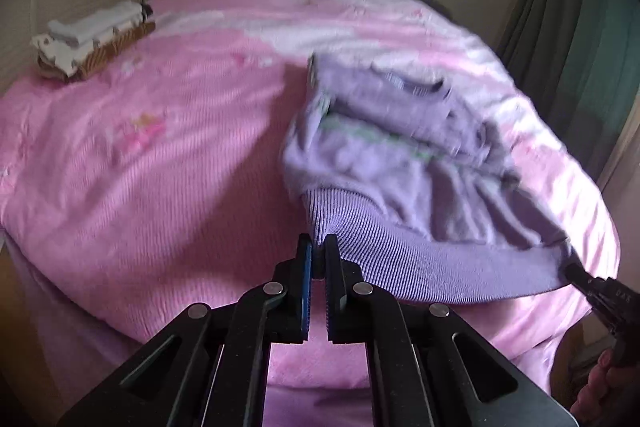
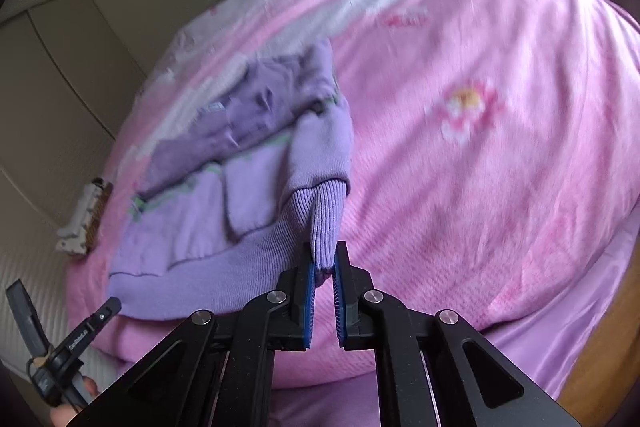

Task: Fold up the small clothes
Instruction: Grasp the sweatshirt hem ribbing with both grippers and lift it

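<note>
Lilac sweater [image 1: 400,163] lies on the pink bed [image 1: 160,167], your left hand-held gripper [image 1: 319,247] pinching one hem corner, while your right hand-held gripper [image 2: 323,259] pinches the other, likely to fold it over.

**What we count on the bed**

We count one lilac knitted sweater [image 1: 404,163] with one ribbed hem, and two grippers: the left gripper [image 1: 319,247] and the right gripper [image 2: 323,259], each with two fingers, four in all. We see one pink blanket [image 1: 168,155] under the sweater, bearing at least two flower motifs; blur may hide others. We count one stack of folded clothes [image 1: 94,39] at the far edge, though how many pieces it holds we cannot tell. One green curtain [image 1: 576,39] hangs at the side
</note>
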Available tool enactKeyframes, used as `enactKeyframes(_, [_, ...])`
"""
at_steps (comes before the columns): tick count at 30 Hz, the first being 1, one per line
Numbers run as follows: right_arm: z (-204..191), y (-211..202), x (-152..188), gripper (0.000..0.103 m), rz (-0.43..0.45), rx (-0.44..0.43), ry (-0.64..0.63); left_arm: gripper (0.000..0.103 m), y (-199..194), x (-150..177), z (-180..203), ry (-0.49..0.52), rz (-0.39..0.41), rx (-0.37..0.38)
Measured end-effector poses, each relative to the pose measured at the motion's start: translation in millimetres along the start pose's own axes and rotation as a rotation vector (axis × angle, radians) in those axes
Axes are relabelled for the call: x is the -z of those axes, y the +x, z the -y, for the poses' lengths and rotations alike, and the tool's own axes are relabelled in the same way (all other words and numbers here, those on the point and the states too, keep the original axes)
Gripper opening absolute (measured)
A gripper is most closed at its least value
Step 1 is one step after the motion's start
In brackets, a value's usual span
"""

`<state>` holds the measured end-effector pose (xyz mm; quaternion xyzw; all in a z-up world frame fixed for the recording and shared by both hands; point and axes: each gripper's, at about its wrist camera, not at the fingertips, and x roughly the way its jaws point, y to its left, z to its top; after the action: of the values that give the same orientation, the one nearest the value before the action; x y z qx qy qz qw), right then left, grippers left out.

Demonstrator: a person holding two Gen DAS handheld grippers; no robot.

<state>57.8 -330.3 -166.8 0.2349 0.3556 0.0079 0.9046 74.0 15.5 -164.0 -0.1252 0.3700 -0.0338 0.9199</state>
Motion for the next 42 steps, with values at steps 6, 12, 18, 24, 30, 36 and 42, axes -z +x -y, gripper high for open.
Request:
enactKeyframes(6, [-21.3, -24.7, -32.0, 0.008, 0.092, -0.067, -0.001, 0.007, -25.7, -43.3, 5.6, -0.023, 0.096, 0.035])
enactKeyframes(12, [-37.0, -20.1, -69.9, 0.008, 0.159, -0.115, 0.001, 0.007, -19.1, -90.7, 11.0, -0.047, 0.171, 0.052])
enactKeyframes(18, [-48.5, 7.3, -122.7, 0.008, 0.216, -0.128, 0.010, 0.007, 7.9, -145.4, 21.3, -0.058, 0.202, 0.066])
enactKeyframes(24, [-58.9, 54.8, -178.0, 0.008, 0.228, -0.113, 0.006, 0.007, 59.5, -202.9, 29.1, -0.056, 0.225, 0.037])
enactKeyframes(30, [-58.1, 124.8, -217.4, 0.008, 0.168, -0.035, 0.016, 0.007, 131.3, -242.5, 35.8, -0.052, 0.189, 0.025])
enactKeyframes(36, [-47.9, 197.6, -232.4, 0.008, 0.090, 0.021, 0.027, 0.007, 209.0, -250.3, 31.2, -0.042, 0.102, -0.012])
enactKeyframes(42, [-43.4, 243.9, -227.0, 0.008, 0.036, 0.068, 0.000, 0.007, 247.7, -244.7, 20.8, -0.042, 0.032, -0.051])
